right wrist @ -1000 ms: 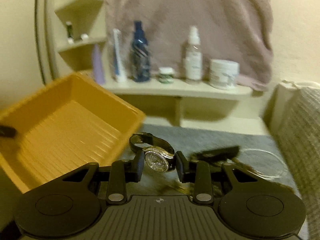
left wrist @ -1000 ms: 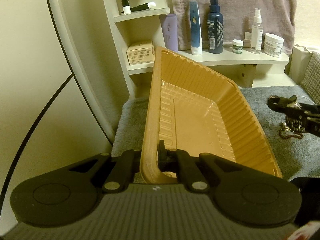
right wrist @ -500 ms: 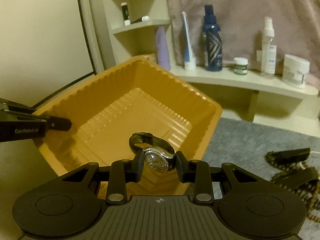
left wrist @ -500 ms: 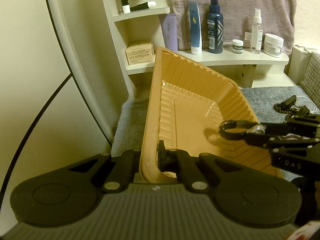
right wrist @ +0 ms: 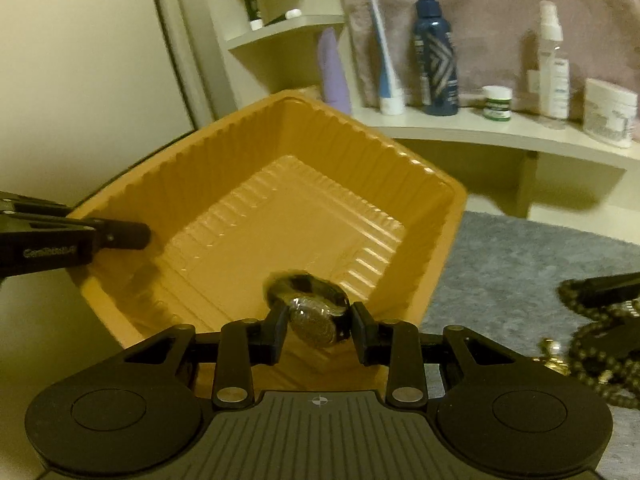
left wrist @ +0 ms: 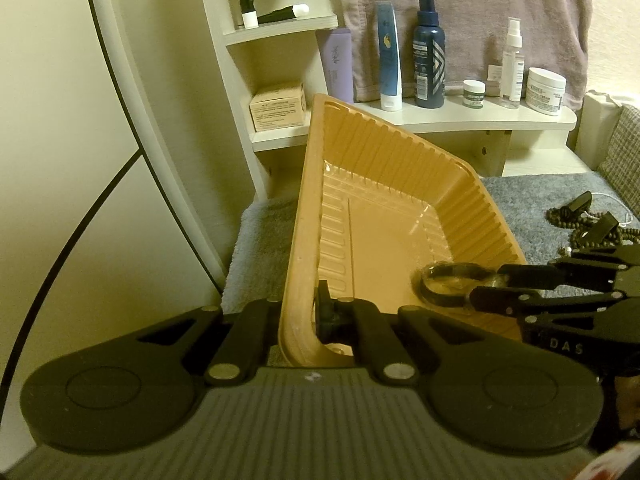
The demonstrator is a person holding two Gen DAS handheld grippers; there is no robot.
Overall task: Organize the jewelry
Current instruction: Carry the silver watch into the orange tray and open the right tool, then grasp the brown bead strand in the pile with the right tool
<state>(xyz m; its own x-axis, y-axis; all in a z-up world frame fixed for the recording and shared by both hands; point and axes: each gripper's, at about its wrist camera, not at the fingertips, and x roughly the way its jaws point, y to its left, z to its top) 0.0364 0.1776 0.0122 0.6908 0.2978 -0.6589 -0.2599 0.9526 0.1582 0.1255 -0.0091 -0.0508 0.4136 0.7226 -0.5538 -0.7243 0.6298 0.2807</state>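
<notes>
Left tool point(left wrist: 298, 318): clamped on tray point(left wrist: 384, 236) rim, tray tilted.
Right tool point(right wrist: 318, 330): clamped on watch point(right wrist: 314, 314), above tray's open floor.

Left tongs point(left wrist: 298, 316) are clamping the near rim of the tilted orange tray point(left wrist: 372, 216); right tongs point(left wrist: 486, 286) are holding a watch point(left wrist: 448, 282) over the tray's near right corner. Beaded jewelry point(left wrist: 580, 224) is lying on the grey towel point(left wrist: 532, 200).

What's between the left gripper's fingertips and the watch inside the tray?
Only bare ribbed floor of the orange plastic tray; the right wrist view shows it between the left gripper and the black-strapped watch.
</notes>
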